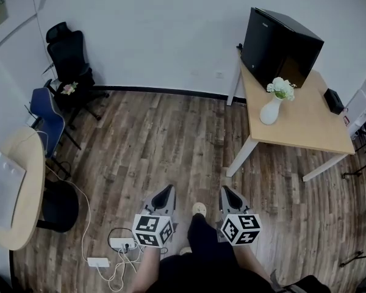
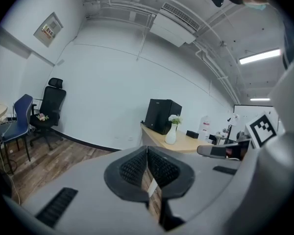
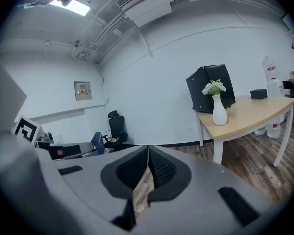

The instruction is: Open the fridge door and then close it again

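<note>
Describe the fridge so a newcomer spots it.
Find the rectangular wooden table by the white back wall. The fridge sits on its far end: a big black cube, far larger than the white vase and small black box nearby.

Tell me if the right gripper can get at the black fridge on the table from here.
Probably not yet. The right gripper, shut, is over the floor, well short of the fridge at the back of the table. The floor between looks free; stepping closer should help.
</note>
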### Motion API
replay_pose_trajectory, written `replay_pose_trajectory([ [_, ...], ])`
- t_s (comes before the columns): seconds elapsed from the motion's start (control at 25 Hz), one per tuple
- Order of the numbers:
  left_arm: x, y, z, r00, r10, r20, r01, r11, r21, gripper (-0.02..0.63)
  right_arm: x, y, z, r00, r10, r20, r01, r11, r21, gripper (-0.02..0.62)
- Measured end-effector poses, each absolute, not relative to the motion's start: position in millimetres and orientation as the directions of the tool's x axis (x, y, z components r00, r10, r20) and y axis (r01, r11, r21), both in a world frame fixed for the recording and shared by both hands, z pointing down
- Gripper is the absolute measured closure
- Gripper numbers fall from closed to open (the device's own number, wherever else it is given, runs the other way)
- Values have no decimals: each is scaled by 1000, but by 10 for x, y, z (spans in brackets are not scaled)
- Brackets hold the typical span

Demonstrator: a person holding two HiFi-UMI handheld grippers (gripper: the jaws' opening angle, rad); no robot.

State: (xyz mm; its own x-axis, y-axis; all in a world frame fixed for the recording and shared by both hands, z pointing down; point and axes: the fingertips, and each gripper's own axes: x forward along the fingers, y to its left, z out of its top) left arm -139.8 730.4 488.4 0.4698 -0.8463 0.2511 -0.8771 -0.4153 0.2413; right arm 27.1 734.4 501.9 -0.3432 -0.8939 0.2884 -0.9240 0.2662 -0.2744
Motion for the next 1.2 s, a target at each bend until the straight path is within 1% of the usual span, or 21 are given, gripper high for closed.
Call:
replay_pose_trajectory([
  [0.24, -1284, 6539, 4836, 464, -849, 251, -878, -405, 253, 598, 450, 6588, 4967, -329, -899, 289, -928, 250, -277, 603],
  [0.68, -1008, 5360, 4737, 457, -856, 241, -882, -399, 252, 598, 708, 5390, 4880, -342, -894, 289, -924, 265, -275, 603],
  [0.96, -944, 4822, 4765, 428, -874, 230, -895, -375, 241, 598, 771, 4798, 4920, -371, -887, 276, -915, 299, -271, 603],
  [1.2, -931, 4595, 4823, 410, -881, 236, -904, -358, 234, 598, 777, 4510, 4986, -389, -879, 274, -907, 314, -280, 603],
])
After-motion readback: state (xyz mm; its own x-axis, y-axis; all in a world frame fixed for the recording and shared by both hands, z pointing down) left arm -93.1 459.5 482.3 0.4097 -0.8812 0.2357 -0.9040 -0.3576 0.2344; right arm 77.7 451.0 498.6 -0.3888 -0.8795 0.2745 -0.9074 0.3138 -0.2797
